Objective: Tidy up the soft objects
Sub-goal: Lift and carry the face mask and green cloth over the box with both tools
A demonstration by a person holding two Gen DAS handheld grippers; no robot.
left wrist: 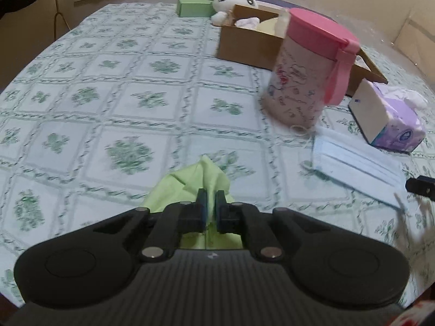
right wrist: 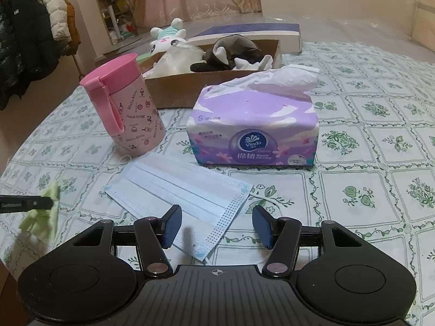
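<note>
My left gripper (left wrist: 210,199) is shut on a light green cloth (left wrist: 190,187) and holds it above the table; the cloth also shows at the left of the right wrist view (right wrist: 43,217), pinched by the left fingers (right wrist: 27,203). My right gripper (right wrist: 216,224) is open and empty, just above the near edge of a blue face mask (right wrist: 179,190), which also shows in the left wrist view (left wrist: 353,163). A brown cardboard box (right wrist: 176,89) at the back holds white and dark soft items. A white plush toy (left wrist: 233,0) lies behind it.
A pink lidded cup (right wrist: 127,108) stands left of a purple tissue pack (right wrist: 252,133), both in front of the box. A green block (left wrist: 194,6) lies at the far side. The table has a green-patterned cloth (left wrist: 108,95). Coats (right wrist: 30,40) hang at the far left.
</note>
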